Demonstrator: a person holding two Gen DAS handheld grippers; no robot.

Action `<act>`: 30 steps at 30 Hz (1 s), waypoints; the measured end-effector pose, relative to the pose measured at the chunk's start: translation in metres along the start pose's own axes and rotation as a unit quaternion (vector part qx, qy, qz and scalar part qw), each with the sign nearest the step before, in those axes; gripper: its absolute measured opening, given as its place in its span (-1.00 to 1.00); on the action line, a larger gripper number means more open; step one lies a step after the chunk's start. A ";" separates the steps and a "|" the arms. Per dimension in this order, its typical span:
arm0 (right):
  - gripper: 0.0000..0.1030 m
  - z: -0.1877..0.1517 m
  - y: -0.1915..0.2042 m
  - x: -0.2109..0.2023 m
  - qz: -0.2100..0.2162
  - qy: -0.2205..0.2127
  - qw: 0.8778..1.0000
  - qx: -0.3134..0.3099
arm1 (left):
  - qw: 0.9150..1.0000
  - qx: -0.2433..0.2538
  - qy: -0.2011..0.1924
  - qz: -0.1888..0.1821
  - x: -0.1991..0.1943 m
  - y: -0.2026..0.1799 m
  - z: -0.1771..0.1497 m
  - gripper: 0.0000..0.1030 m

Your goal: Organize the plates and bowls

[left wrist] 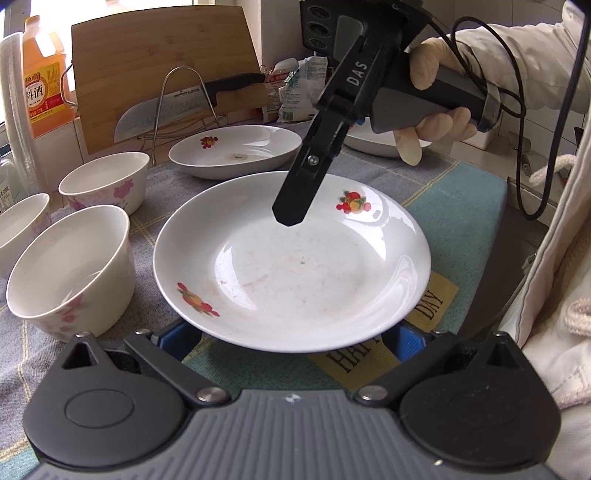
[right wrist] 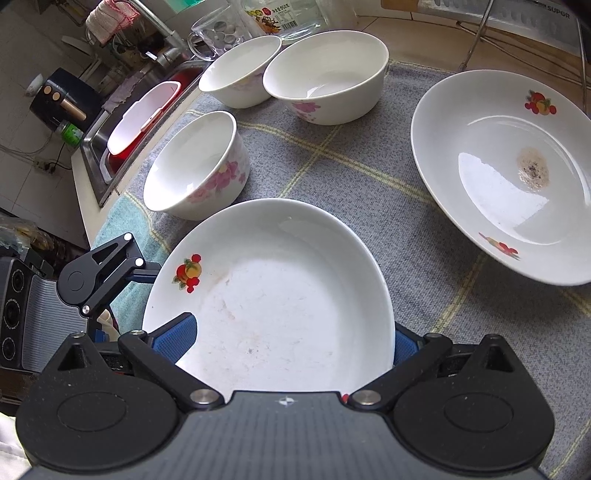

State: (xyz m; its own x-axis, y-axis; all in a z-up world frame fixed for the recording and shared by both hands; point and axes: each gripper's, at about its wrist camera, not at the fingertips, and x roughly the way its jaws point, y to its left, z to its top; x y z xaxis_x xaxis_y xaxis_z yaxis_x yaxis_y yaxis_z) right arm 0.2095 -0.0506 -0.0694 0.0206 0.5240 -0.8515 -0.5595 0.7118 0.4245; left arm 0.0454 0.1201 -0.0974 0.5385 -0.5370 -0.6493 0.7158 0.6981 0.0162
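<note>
plate (left wrist: 295, 266) btwn left tool (left wrist: 291, 338) pads | right tool (left wrist: 291, 214) above rim

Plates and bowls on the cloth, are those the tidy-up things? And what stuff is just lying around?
For the job: near plate, far plate, front bowl, big bowl, back bowl.

Just lying about: knife, cutting board, orange bottle, glass mug, food bag.

Glossy glazed plate (left wrist: 291, 262); woven cloth mat (right wrist: 369, 173); wooden board (left wrist: 166, 70); matt plastic tools.
</note>
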 end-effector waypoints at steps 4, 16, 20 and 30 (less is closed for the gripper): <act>1.00 -0.001 -0.002 -0.007 0.005 -0.006 1.000 0.000 | 1.000 -0.003 0.001 -0.001 0.000 -0.002 0.004 0.98; 1.00 -0.011 -0.015 -0.027 0.003 -0.023 1.000 0.007 | 1.000 0.002 0.000 -0.003 0.012 -0.015 0.024 0.98; 1.00 -0.017 -0.022 -0.036 0.001 -0.030 0.999 0.012 | 1.000 0.005 0.001 -0.008 0.018 -0.020 0.032 0.98; 1.00 -0.035 -0.049 -0.061 -0.006 -0.048 0.998 0.029 | 1.000 0.019 0.002 -0.023 0.035 -0.038 0.056 0.98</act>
State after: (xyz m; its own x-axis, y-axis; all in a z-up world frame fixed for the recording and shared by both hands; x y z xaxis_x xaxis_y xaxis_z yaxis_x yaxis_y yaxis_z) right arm 0.2061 -0.1336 -0.0489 0.1084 0.5563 -0.8239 -0.5105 0.7423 0.4340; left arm 0.0623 0.0486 -0.0776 0.5022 -0.5661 -0.6537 0.7566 0.6537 0.0152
